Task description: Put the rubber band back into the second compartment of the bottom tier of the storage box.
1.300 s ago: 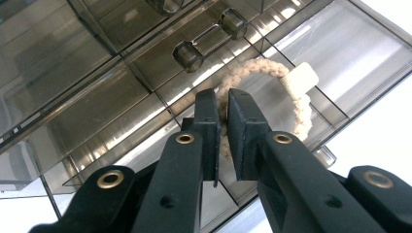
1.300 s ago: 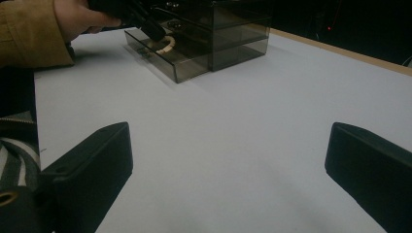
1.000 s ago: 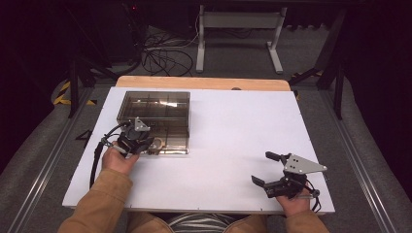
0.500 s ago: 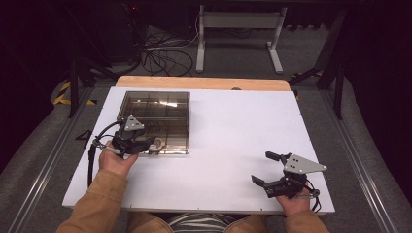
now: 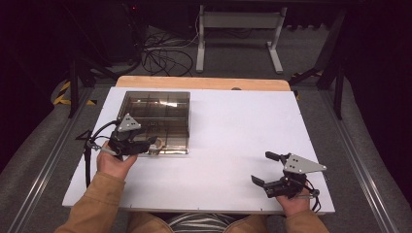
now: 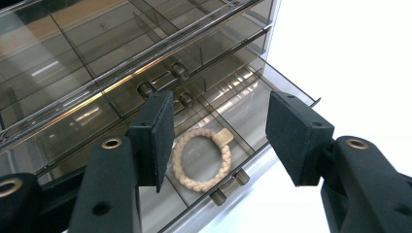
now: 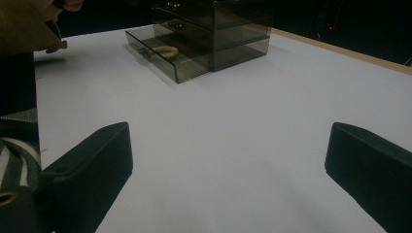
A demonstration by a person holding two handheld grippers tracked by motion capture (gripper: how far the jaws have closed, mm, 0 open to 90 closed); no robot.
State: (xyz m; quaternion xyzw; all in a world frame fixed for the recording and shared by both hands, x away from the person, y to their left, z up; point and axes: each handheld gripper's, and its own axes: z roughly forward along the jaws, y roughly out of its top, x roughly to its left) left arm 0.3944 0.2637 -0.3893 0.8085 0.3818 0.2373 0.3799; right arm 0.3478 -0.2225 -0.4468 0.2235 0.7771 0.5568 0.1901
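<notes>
A smoky clear drawer box (image 5: 155, 116) stands at the left of the white table (image 5: 228, 131). Its bottom drawer (image 6: 243, 104) is pulled out, and a cream braided ring (image 6: 200, 156) lies flat in it. My left gripper (image 6: 218, 131) hovers just above the drawer's front, open. Its jaws have just been opening and the ring lies below them, untouched by the pads (image 6: 163, 133). From above, the left gripper (image 5: 145, 144) sits at the box's near left corner. My right gripper (image 5: 262, 167) rests open near the front right edge, with nothing between its jaws. From there the box (image 7: 218, 24) and ring (image 7: 163, 50) lie far off.
The table's wooden far edge (image 5: 204, 82) lies beyond the box. A metal stand (image 5: 238, 29) and loose cables (image 5: 160, 53) are on the floor behind. A sleeve (image 7: 24, 24) shows at the upper left of the right gripper view.
The left gripper's jaws have spread wider, and the hand has lifted and drawn slightly left, away from the box front. The right gripper has not moved.
</notes>
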